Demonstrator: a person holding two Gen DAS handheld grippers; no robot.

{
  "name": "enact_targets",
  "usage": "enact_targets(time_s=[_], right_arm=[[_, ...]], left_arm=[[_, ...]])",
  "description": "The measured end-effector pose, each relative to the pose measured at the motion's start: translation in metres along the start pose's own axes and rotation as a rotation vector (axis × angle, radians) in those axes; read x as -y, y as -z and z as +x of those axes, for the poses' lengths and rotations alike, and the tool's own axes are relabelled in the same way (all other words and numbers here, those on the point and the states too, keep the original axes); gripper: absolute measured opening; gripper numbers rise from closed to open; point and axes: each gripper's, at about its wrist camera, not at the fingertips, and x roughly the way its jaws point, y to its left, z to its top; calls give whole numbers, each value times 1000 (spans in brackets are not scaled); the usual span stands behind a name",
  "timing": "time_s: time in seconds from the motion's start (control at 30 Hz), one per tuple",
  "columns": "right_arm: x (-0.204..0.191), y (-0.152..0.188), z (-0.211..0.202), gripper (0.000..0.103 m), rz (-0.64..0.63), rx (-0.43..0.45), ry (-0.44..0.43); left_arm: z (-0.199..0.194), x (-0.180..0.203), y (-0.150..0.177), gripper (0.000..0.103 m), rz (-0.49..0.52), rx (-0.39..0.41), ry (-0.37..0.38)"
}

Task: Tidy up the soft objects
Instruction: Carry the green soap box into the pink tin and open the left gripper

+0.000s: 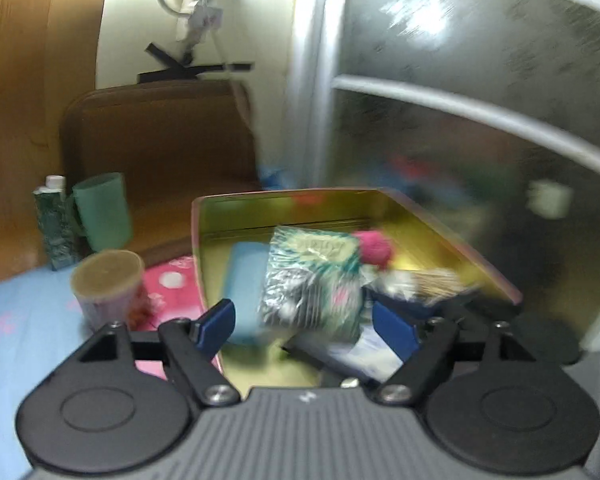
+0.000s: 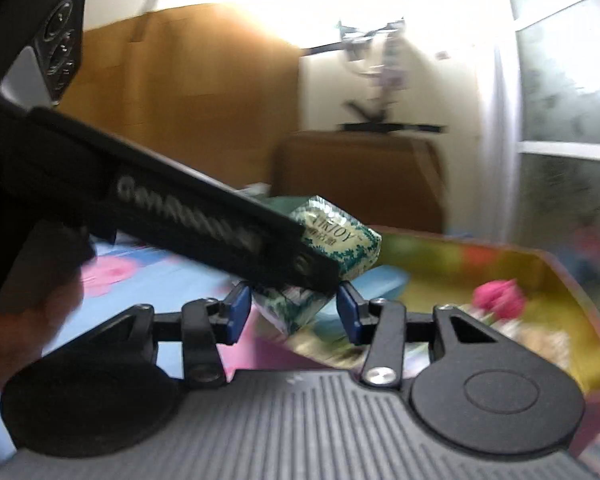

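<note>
One tissue pack (image 1: 312, 280) is seen above the gold tin (image 1: 440, 224), between the spread fingers of the left gripper (image 1: 304, 324), apparently released; the right gripper (image 2: 292, 312) is also unclenched. A tumble outside the tin is risked if it clips the rim

Gold tray (image 1: 452, 232) crowded: tissue pack (image 1: 312, 280), blue case (image 1: 244, 280), pink ball (image 1: 374, 248); paper cup (image 1: 108, 284) flanks left.

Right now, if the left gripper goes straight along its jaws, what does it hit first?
Most likely the green-and-white tissue pack, centred ahead of the left gripper, whose jaws stand open, inside the yellow tin. Motion blur hides depth, so I cannot tell how near it is.
</note>
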Motion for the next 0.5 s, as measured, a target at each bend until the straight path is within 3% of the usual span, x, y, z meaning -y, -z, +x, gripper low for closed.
enact_targets(time_s=[0.03,0.1,0.17,0.27,0.5], right_arm=[[7,-1,15,61,-20,-27,53],[25,3,33,66,9,-92,99],[36,10,19,66,89,-62,65],[31,23,-6,66,94,-15,80],[18,37,-61,67,267,39,63]], left_arm=[[9,3,-1,80,-7,-24,-61],[14,1,0,81,-65,-50,-55],[6,3,7,85,-62,-32,-44],[-10,11,15,87,-17,-3,-124],[-45,8,27,94,-1,-5,-190]])
